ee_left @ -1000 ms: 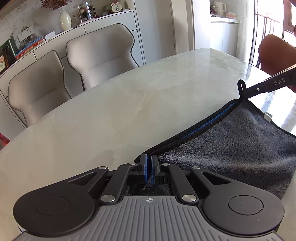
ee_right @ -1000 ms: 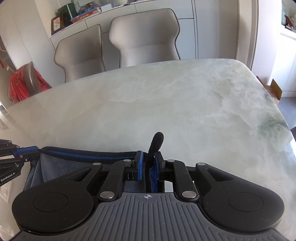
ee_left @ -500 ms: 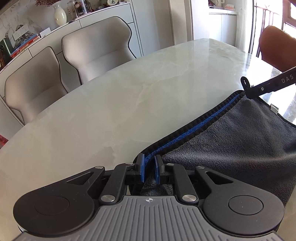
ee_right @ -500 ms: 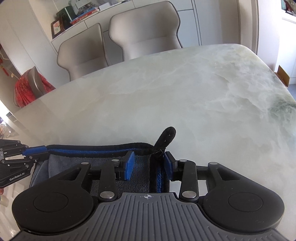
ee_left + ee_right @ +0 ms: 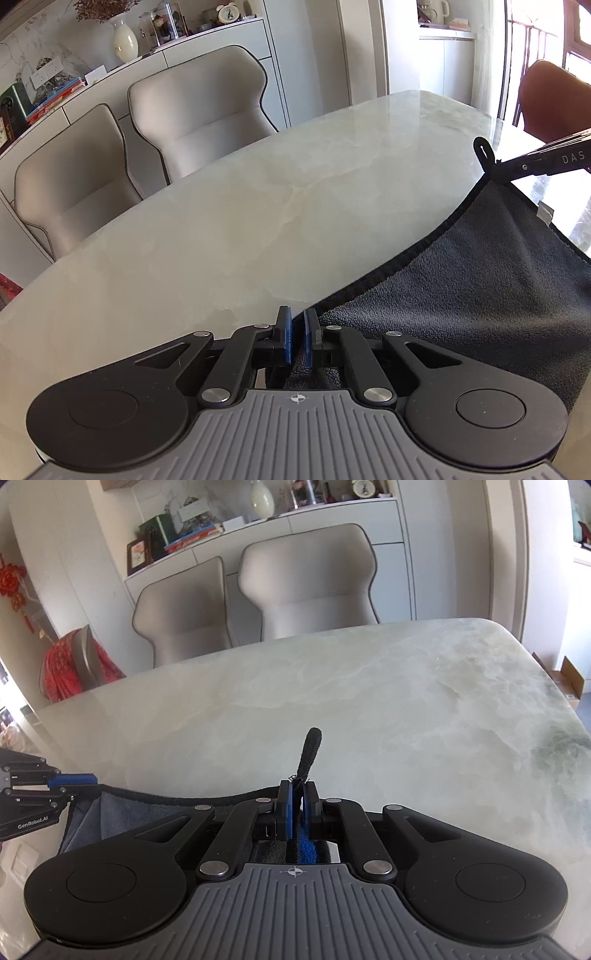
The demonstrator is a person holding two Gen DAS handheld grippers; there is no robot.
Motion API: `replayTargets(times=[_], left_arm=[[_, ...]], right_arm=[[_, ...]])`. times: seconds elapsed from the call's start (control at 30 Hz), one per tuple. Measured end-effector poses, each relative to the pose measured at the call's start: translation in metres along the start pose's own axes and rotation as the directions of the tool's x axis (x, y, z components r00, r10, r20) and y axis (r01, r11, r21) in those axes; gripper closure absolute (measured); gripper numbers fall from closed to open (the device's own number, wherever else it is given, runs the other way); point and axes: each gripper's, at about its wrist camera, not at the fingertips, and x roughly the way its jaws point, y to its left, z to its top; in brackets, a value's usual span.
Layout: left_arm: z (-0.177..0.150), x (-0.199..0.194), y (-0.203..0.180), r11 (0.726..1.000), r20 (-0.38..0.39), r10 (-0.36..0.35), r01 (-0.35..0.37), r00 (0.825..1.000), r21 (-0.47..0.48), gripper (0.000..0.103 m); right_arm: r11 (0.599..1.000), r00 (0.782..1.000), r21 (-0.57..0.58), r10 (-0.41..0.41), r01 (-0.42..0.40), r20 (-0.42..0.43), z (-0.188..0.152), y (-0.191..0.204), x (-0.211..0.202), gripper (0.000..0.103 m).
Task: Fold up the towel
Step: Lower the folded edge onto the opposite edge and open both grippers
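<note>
Towel (image 5: 480,280) edge now higher, chairs (image 5: 199,110) behind.

a pale marble table (image 5: 258,206) with rounded corners; a dark grey towel (image 5: 480,280) hangs above its near edge.

A pale, glossy marble-topped table (image 5: 280,206) with rounded corners fills the foreground. Behind it stand two beige upholstered chairs with dark piping (image 5: 195,107), side by side. A long white sideboard (image 5: 332,520) runs along the wall, carrying a cream ceramic vase (image 5: 125,38), a small round clock (image 5: 232,14), stacked books and framed pictures. A brown leather chair back (image 5: 546,99) stands near a bright, sunlit window with railings (image 5: 535,48). Red fabric drapes another chair (image 5: 74,668), below a red knotted hanging ornament (image 5: 13,587).
</note>
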Motion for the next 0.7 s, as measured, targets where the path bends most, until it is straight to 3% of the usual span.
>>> replayTargets(times=[0.17, 0.23, 0.3, 0.4, 0.47, 0.53, 0.6, 0.7], left_arm=[[-0.001, 0.010, -0.005, 0.999, -0.021, 0.021, -0.021, 1.000, 0.028, 0.090], [-0.003, 0.008, -0.007, 0.998, -0.008, 0.045, -0.045, 0.999, 0.041, 0.081], [-0.004, 0.003, -0.007, 0.995, 0.009, 0.079, -0.079, 0.997, 0.053, 0.065], [-0.013, -0.025, -0.004, 0.986, 0.081, 0.159, -0.162, 0.984, 0.038, 0.051], [-0.022, -0.046, 0.000, 0.988, 0.106, 0.147, -0.142, 0.983, -0.055, 0.051], [-0.032, -0.061, 0.001, 0.984, 0.135, 0.056, -0.032, 0.989, -0.173, 0.051], [-0.042, -0.070, -0.009, 0.959, 0.156, -0.052, 0.093, 0.986, -0.269, 0.051], [-0.052, -0.070, -0.032, 0.943, 0.159, -0.111, 0.155, 0.981, -0.293, 0.051]], right_arm=[[1.000, 0.999, 0.022, -0.022, 0.022, -0.044, 0.001, -0.007, 0.013, 0.095], [0.999, 0.998, 0.020, -0.039, 0.040, -0.056, 0.000, -0.008, 0.012, 0.093], [0.997, 0.997, 0.008, -0.074, 0.074, -0.014, -0.003, -0.007, -0.001, 0.092], [0.991, 0.991, -0.002, -0.130, 0.130, 0.034, -0.011, -0.005, -0.029, 0.091], [0.995, 0.994, 0.007, -0.104, 0.104, 0.045, -0.019, -0.001, -0.046, 0.091], [1.000, 0.999, 0.009, -0.020, 0.020, 0.041, -0.031, 0.010, -0.059, 0.091], [0.997, 0.997, 0.007, 0.071, -0.072, 0.022, -0.044, 0.026, -0.061, 0.091], [0.982, 0.982, -0.001, 0.186, -0.186, -0.012, -0.065, 0.052, -0.052, 0.089]])
